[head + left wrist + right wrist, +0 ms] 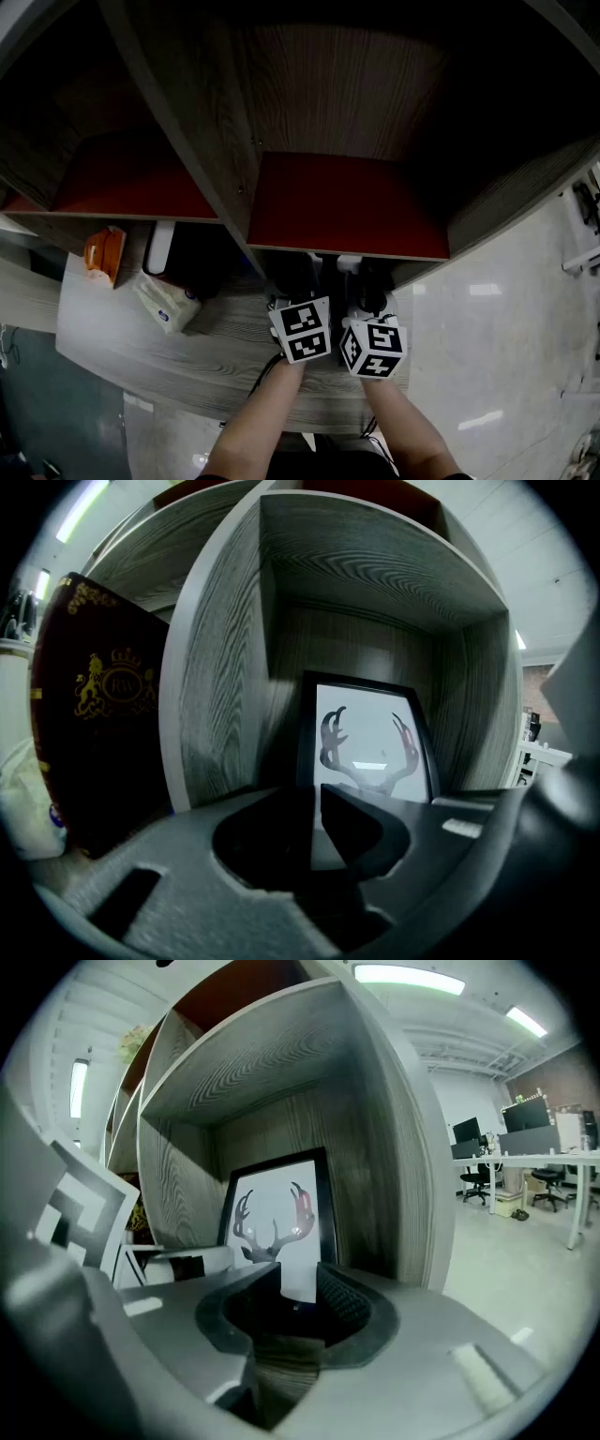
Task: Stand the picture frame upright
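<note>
The picture frame (375,752), black-edged with a deer-antler print, stands upright at the back of a grey wood cubby and leans on its rear wall. My left gripper (316,803) has its jaws close together on the frame's left border, low down. In the right gripper view the frame (277,1213) rises just beyond my right gripper (300,1288), which is open; the frame's lower right part shows in the gap, with neither pad on it. The left gripper's body (187,1262) reaches in from the left. From the head view only the two marker cubes (302,330) (373,349) show; the jaws are under the shelf.
A dark red box with a gold crest (94,714) stands left of the cubby's side wall (216,686). A tissue pack (167,302) and an orange packet (103,255) lie on the grey desk (141,366). A red-topped shelf (347,202) overhangs. Office floor (525,1269) lies to the right.
</note>
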A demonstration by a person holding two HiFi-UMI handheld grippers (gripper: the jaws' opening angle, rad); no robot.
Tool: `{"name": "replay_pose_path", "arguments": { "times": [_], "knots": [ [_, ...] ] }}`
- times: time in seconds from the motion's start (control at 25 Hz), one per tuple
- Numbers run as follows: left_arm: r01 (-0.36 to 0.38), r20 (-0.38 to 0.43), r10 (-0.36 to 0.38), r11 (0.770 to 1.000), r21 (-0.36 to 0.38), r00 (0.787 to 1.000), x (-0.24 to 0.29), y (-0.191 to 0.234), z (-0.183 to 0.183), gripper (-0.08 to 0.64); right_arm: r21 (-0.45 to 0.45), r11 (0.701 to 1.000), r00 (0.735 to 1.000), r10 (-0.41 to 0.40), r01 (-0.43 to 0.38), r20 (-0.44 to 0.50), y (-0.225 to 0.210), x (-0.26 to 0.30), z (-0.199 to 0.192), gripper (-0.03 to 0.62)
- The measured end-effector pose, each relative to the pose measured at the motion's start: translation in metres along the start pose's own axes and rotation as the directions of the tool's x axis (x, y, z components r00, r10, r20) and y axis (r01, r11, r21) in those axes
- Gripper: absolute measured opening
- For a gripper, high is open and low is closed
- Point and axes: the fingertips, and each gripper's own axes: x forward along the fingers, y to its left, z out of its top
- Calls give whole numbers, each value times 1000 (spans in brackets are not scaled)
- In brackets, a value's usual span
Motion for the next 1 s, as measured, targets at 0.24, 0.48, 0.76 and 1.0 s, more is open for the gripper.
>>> {"name": "replay_pose_path", "arguments": {
  "times": [0.24,0.48,0.76,1.0],
  "knots": [
    [27,-24,-27,999,18,999,0,-2,-1,74,6,998,991,59,-58,-122,19,-1,-24,25],
    [59,-39,-57,998,39,998,0,-5,-2,64,80,991,962,126,-109,-243,32,5,-44,0],
    [128,-69,-124,990,52,990,-2,-11,-4,63,86,988,931,151,-130,-333,34,12,-52,0],
    [138,-75,-134,989,50,988,-1,-12,-4,66,38,988,888,149,-147,-434,35,16,-62,0]
  ]
}}
